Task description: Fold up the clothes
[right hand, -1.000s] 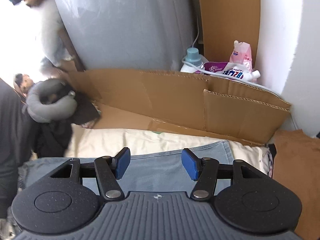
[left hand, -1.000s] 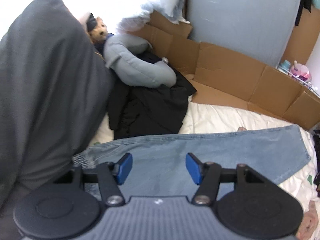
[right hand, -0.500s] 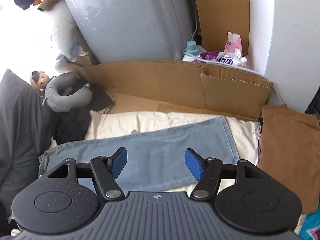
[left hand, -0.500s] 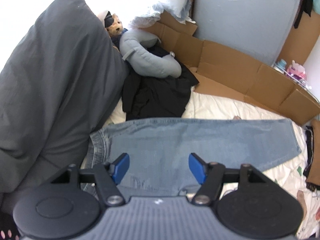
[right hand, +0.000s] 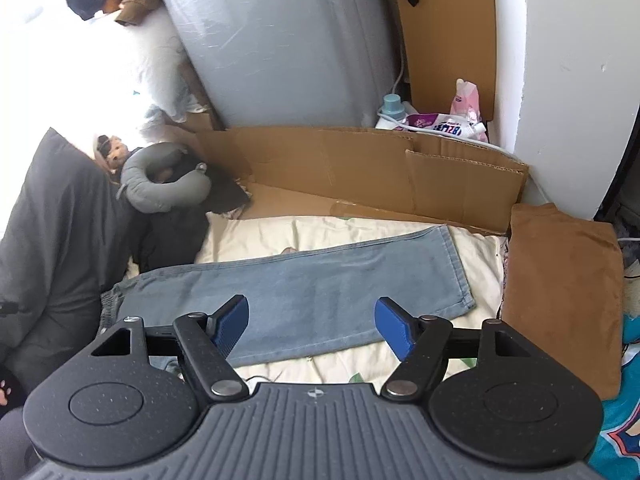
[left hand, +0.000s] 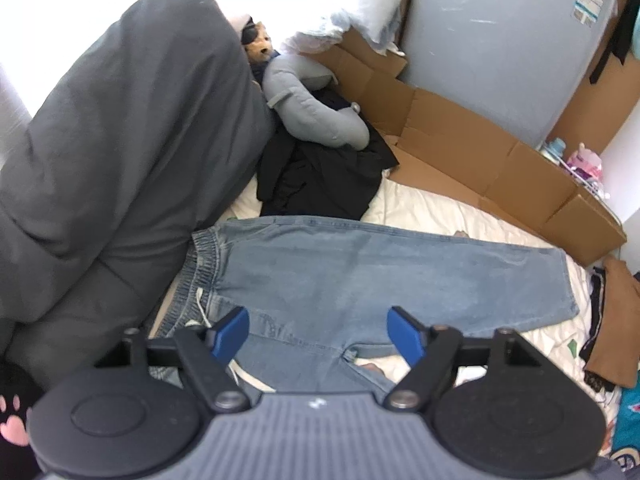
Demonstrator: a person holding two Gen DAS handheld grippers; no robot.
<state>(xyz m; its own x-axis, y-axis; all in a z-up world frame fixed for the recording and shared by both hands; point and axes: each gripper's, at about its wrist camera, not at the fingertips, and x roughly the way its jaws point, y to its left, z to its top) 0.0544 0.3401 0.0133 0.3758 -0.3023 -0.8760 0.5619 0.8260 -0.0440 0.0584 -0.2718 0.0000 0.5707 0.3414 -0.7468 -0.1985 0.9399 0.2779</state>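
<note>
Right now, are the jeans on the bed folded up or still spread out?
Mostly spread out. The jeans lie flat lengthwise across the bed, waistband by the grey pillow; whether the legs are doubled over, I cannot tell.

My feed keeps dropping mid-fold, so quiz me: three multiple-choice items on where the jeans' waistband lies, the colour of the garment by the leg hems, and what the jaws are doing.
1. The jeans' waistband lies nearest:
A. the dark grey pillow
B. the cardboard
C. the detergent bottle

2. The folded garment by the leg hems is:
A. red
B. brown
C. white

3. Left gripper and right gripper jaws are:
A. clamped on denim
B. clamped on the neck pillow
C. opening, holding nothing

Answers:
1 A: the elastic band lies beside the pillow.
2 B: it is brown.
3 C: blue pads stand apart above the denim.
</note>
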